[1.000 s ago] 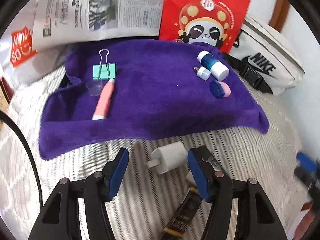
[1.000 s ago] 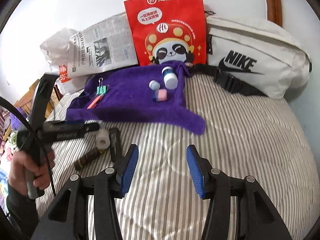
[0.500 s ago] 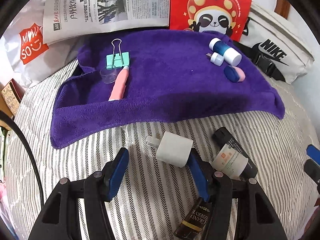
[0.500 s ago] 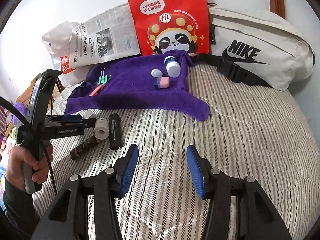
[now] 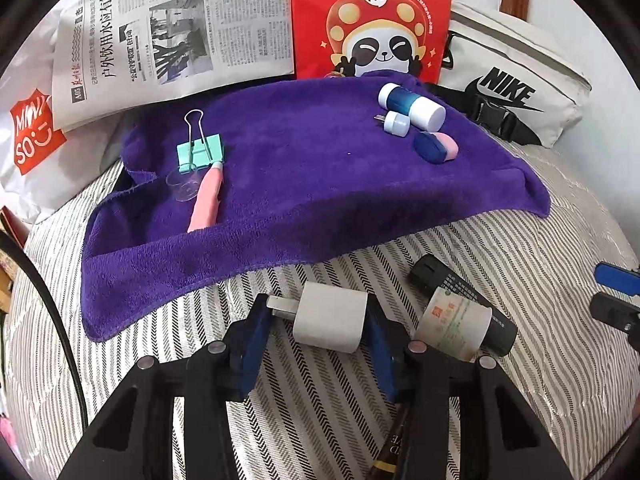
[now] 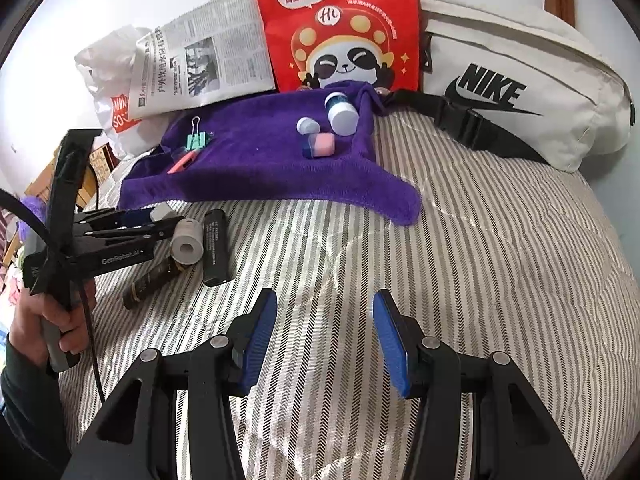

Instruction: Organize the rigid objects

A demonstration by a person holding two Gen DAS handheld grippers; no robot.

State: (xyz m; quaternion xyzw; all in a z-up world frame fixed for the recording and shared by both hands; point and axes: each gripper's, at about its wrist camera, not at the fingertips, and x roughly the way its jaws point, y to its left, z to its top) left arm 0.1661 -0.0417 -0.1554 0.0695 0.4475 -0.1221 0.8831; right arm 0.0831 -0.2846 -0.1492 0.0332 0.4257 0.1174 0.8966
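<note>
- White charger plug (image 5: 330, 317) lies on the striped bedspread (image 6: 460, 264) between the left gripper's (image 5: 316, 334) blue pads, whose jaws are closing; the right pad seems to touch it, the left looks just clear.
- The person's hand (image 6: 48, 320) grips the handle, tool angled down.
- Right gripper (image 6: 325, 334) hovers partly open, empty.
- Beyond, the purple towel (image 5: 320, 184) carries a binder clip (image 5: 200, 152).
</note>
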